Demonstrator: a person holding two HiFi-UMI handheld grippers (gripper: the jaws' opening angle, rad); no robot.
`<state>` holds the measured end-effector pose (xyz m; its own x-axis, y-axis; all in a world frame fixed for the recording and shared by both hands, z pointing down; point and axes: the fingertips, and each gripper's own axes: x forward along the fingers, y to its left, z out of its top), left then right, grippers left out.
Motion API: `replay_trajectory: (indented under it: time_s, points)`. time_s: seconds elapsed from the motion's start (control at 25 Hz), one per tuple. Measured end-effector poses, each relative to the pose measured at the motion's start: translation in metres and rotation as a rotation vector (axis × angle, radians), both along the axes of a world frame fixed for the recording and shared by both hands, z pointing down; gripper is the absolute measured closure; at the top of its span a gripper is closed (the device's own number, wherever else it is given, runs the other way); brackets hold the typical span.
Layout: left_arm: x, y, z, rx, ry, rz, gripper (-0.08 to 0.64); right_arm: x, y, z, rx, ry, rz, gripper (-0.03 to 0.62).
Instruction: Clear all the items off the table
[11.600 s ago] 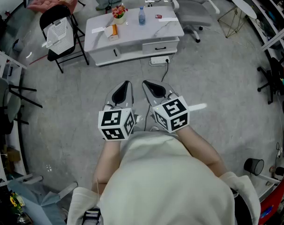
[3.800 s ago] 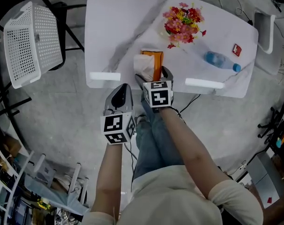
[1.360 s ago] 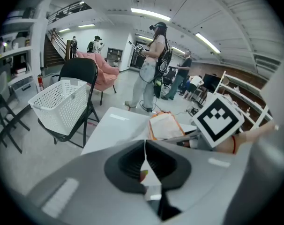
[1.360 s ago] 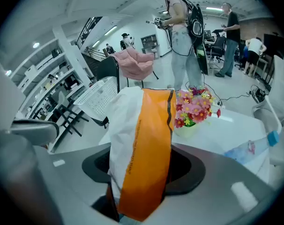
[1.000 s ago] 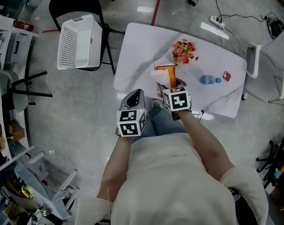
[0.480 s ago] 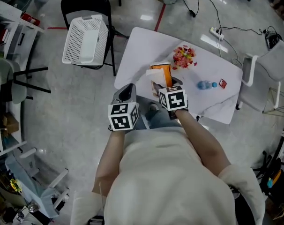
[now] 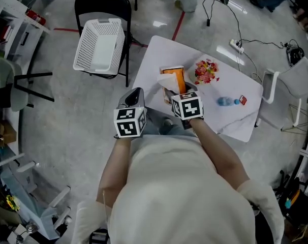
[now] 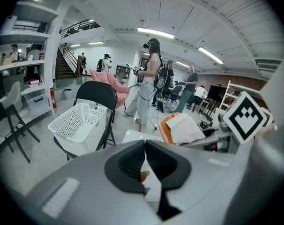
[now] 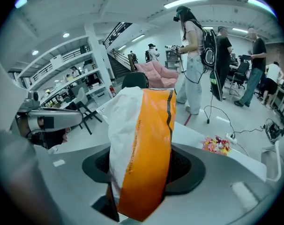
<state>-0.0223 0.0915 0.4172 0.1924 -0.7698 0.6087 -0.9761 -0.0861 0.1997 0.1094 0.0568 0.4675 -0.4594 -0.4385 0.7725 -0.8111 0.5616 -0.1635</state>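
My right gripper (image 7: 178, 89) is shut on an orange and white soft pack (image 7: 171, 80), which stands upright between its jaws (image 9: 142, 158) above the near part of the white table (image 7: 159, 52). On the table lie a bunch of artificial flowers (image 7: 206, 71), a clear bottle with a blue cap (image 7: 227, 101) and a small red item (image 7: 243, 100). My left gripper (image 7: 135, 92) is shut with nothing in it, to the left of the pack and off the table's near edge. A white mesh basket (image 7: 99, 44) sits on a black folding chair (image 7: 103, 4) at the left.
A grey office chair (image 7: 291, 83) stands right of the table, and a power strip with cables (image 7: 236, 46) lies on the floor beyond it. Shelving (image 7: 6, 29) lines the left side. Several people (image 8: 149, 78) stand farther back in the room.
The right gripper has kept its hold on the pack over the last second. The basket and chair now show nearer the picture's middle, and both grippers sit a little closer to them.
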Motion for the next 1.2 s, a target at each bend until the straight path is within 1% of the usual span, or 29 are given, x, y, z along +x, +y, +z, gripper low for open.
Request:
replay_trajectory:
  time_s: [0.24, 0.4, 0.76, 1.2]
  points:
    - [-0.041, -0.025, -0.003, -0.002, 0.003, 0.015, 0.548, -0.044, -0.026, -0.004, -0.003, 0.0, 0.001, 0.314]
    - [-0.071, -0.043, -0.007, 0.0, 0.003, 0.003, 0.548, -0.077, -0.042, -0.008, -0.009, -0.009, -0.01, 0.314]
    - [-0.131, -0.072, -0.008, -0.01, 0.011, -0.036, 0.548, -0.142, -0.069, -0.013, -0.021, -0.012, -0.058, 0.314]
    - [-0.202, -0.091, 0.002, -0.039, 0.025, -0.059, 0.548, -0.223, -0.089, -0.011, -0.042, -0.005, -0.132, 0.314]
